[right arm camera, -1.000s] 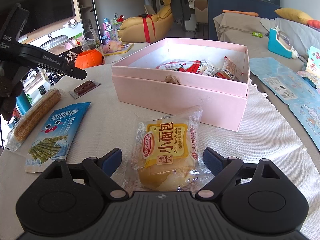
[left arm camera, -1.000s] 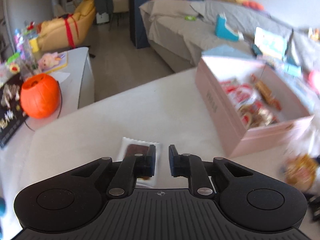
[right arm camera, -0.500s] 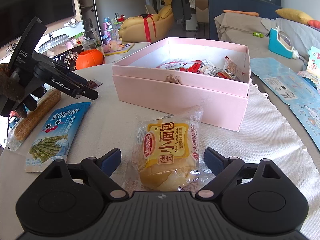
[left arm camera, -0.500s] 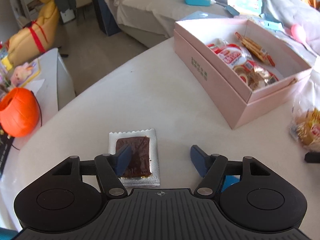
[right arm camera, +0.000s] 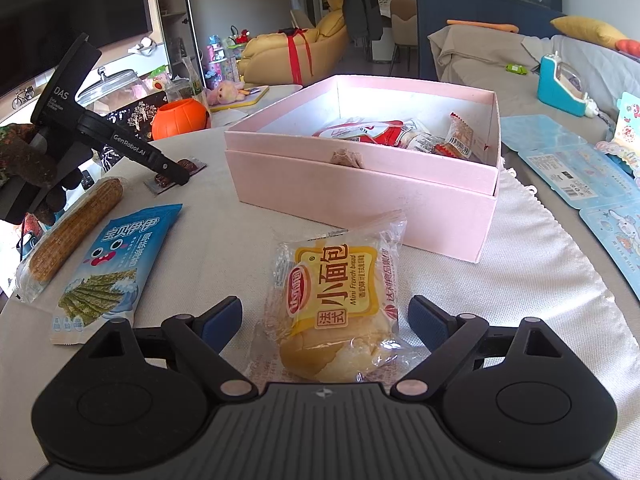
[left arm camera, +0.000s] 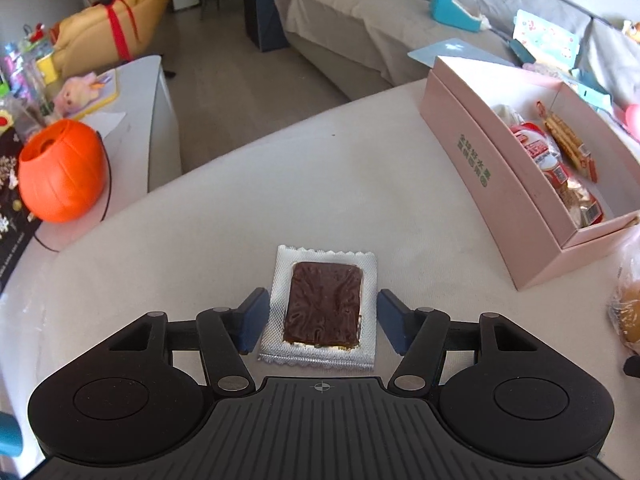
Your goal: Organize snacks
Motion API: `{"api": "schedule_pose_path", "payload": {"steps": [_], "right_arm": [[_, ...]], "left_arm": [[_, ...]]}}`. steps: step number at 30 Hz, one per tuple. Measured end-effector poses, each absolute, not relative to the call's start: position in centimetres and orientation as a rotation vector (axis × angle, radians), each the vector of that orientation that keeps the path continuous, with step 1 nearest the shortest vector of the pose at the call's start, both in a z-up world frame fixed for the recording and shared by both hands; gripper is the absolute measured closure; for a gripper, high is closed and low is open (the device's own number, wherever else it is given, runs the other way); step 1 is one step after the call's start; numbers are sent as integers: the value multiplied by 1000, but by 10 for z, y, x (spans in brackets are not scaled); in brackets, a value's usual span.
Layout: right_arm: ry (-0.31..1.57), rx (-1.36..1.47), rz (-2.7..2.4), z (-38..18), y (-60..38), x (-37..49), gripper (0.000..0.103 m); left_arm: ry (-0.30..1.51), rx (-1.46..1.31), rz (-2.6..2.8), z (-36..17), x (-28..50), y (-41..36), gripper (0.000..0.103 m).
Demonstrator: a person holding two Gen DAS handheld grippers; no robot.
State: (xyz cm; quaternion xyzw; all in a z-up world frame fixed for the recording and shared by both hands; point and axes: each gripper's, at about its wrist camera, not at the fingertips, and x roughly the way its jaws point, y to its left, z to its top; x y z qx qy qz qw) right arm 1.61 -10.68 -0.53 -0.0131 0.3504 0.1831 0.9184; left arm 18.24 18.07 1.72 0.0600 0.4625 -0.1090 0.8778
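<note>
A silver-edged packet with a dark brown bar [left arm camera: 325, 307] lies flat on the table. My left gripper [left arm camera: 320, 320] is open, its blue pads on either side of the packet, close to its edges. The pink box [left arm camera: 516, 184] with several snacks stands to the right. In the right wrist view, a mini French bread packet [right arm camera: 336, 304] lies between the open fingers of my right gripper [right arm camera: 325, 320]. The pink box [right arm camera: 360, 184] stands behind it. The left gripper [right arm camera: 172, 170] shows at the left over the brown packet [right arm camera: 188, 166].
A blue seaweed packet [right arm camera: 116, 268] and a wrapped corn cob [right arm camera: 76, 224] lie left of the bread. An orange pumpkin bucket [left arm camera: 60, 172] stands on a side table beyond the table's edge. Blue cards [right arm camera: 580, 168] lie at the right. A sofa stands behind.
My left gripper opened from nearly shut and moved right and down so its fingers now straddle the brown packet. The right gripper and the bread have stayed still.
</note>
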Motion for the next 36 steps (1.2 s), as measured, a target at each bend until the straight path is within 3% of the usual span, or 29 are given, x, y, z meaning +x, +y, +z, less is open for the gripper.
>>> {"api": "schedule_pose_path", "payload": {"steps": [3, 4, 17, 23, 29, 33, 36], "right_arm": [[720, -27, 377, -5, -107, 16, 12], [721, -26, 377, -5, -107, 16, 12], [721, -26, 377, -5, -107, 16, 12], [721, -26, 378, -5, -106, 16, 12], [724, -27, 384, -5, -106, 16, 11], [752, -61, 420, -6, -101, 17, 0], [774, -132, 436, -6, -95, 12, 0]], "left_arm": [[966, 106, -218, 20, 183, 180, 41], [960, 94, -222, 21, 183, 180, 51], [909, 47, -207, 40, 173, 184, 52], [821, -47, -272, 70, 121, 158, 52], [851, -135, -364, 42, 46, 91, 51], [833, -89, -313, 27, 14, 60, 51], [837, -51, -259, 29, 2, 47, 51]]}}
